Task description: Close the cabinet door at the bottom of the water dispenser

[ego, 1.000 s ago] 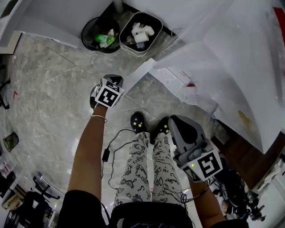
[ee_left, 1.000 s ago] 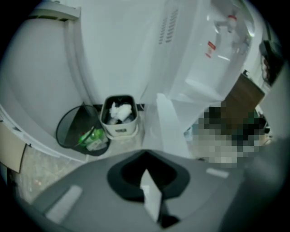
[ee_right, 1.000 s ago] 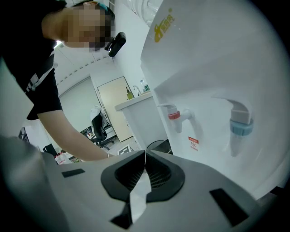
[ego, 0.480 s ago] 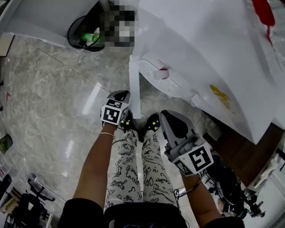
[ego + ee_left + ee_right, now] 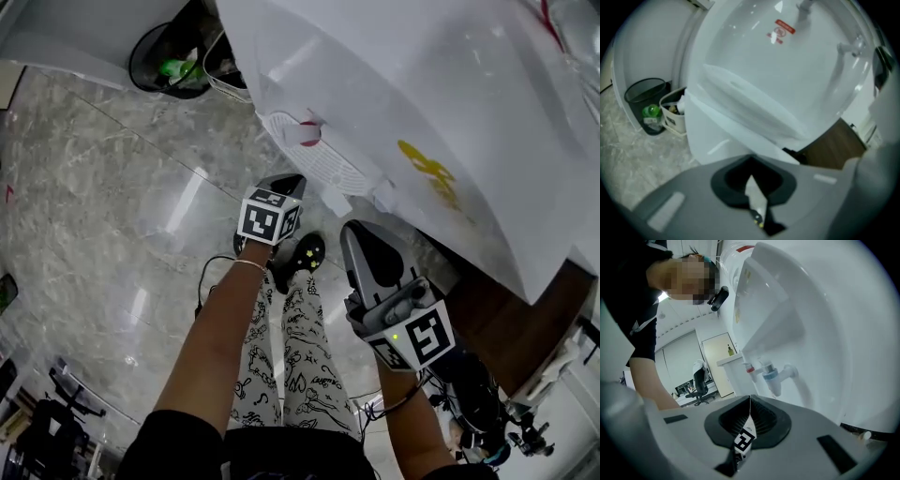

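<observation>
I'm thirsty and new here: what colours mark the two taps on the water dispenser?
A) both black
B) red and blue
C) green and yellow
B: the right gripper view shows a red tap beside a blue tap on the water dispenser.

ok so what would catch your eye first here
The big white dispenser fills the head view's upper right; its red and blue taps show close up in the right gripper view. Below it in the head view, the left claw and right claw are both shut, by the person's patterned trousers.
</observation>
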`<control>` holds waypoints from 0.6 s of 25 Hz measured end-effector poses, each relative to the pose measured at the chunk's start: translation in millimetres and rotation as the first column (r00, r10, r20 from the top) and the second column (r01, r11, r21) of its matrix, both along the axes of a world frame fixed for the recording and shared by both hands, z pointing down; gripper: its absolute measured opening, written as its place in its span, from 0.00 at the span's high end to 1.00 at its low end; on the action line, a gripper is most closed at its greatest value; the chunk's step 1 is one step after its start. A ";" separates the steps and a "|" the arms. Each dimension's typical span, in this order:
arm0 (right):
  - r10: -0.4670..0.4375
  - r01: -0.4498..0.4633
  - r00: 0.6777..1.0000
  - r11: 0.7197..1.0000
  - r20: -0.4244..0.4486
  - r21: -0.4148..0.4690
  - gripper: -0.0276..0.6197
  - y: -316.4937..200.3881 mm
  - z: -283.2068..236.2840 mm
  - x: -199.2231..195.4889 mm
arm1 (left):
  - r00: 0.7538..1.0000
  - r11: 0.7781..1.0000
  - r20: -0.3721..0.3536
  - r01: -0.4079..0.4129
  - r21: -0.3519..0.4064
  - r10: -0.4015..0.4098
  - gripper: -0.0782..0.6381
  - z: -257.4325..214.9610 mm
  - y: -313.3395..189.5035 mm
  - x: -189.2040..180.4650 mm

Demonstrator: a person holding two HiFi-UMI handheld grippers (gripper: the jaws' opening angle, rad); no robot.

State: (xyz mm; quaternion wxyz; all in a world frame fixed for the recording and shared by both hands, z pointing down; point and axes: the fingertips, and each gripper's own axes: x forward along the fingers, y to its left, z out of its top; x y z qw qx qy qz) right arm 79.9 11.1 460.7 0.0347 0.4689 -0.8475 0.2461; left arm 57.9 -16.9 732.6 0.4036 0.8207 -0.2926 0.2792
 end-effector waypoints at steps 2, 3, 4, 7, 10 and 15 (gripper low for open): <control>0.013 -0.013 1.000 1.000 0.006 0.001 0.93 2.4 -0.6 5.1 | 1.000 1.000 -0.027 0.008 0.006 -0.007 0.90 -0.8 -5.4 13.5; 0.019 -0.019 1.000 1.000 0.008 0.001 0.93 3.9 -0.9 7.4 | 0.999 1.000 -0.040 0.020 0.007 -0.019 0.90 -1.2 -8.4 18.1; 0.025 -0.025 1.000 1.000 0.011 0.001 0.93 5.5 -1.5 9.5 | 0.998 0.999 -0.052 0.036 0.005 -0.035 0.90 -1.4 -11.3 21.6; 0.040 -0.040 0.999 0.999 0.017 -0.003 0.93 10.3 -3.0 16.2 | 0.994 0.997 -0.081 0.078 -0.005 -0.079 0.90 -2.6 -16.2 28.0; 0.048 -0.048 0.999 0.999 0.013 -0.002 0.93 11.5 -2.8 22.5 | 0.995 0.998 -0.080 0.057 0.008 -0.057 0.90 -5.0 -12.5 31.6; 0.044 -0.044 0.999 0.999 0.014 0.009 0.93 10.9 -10.7 24.5 | 0.996 0.998 -0.075 0.044 0.045 -0.041 0.90 -23.6 -3.9 19.2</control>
